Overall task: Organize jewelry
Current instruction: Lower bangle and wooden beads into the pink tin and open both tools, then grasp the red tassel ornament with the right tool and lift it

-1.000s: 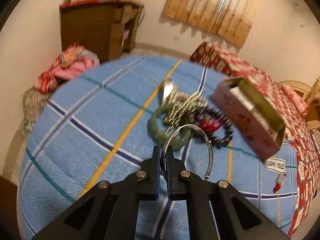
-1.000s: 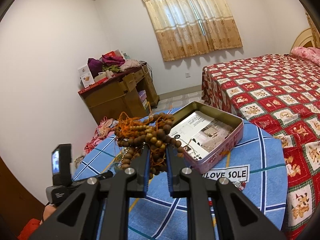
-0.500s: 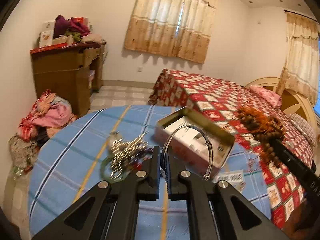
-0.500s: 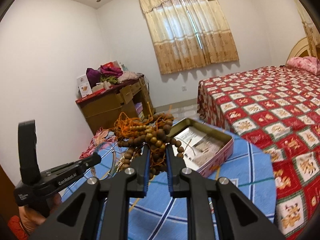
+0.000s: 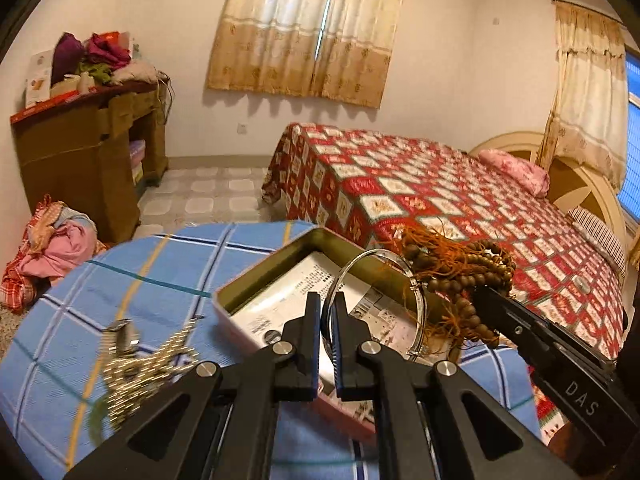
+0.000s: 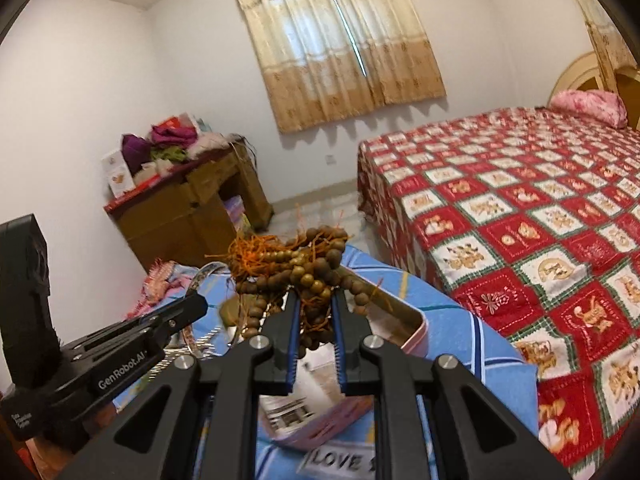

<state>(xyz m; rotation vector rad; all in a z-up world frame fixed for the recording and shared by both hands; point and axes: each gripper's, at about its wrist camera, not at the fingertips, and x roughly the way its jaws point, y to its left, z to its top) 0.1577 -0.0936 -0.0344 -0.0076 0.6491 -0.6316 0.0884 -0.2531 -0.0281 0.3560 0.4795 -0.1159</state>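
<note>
My left gripper (image 5: 328,300) is shut on a thin silver bangle (image 5: 418,300) and holds it over the open pink tin box (image 5: 248,326), which has printed paper inside. My right gripper (image 6: 314,300) is shut on a bundle of brown wooden beads (image 6: 304,268) with orange threads, above the same tin (image 6: 416,334). The beads (image 5: 472,268) and the right gripper's arm show at the right of the left wrist view, beside the bangle. A heap of silver chain jewelry (image 5: 140,364) lies on the blue checked tablecloth (image 5: 152,264) left of the tin.
The round table's edge is close behind the tin. A bed with a red patterned quilt (image 5: 440,200) stands beyond it. A wooden cabinet (image 5: 84,160) with clothes on top stands at the left wall, with a clothes pile (image 5: 52,240) on the floor.
Both grippers have moved in over the tin with their loads. The left gripper swung up from the jewelry heap. The beads now hang next to the bangle.
</note>
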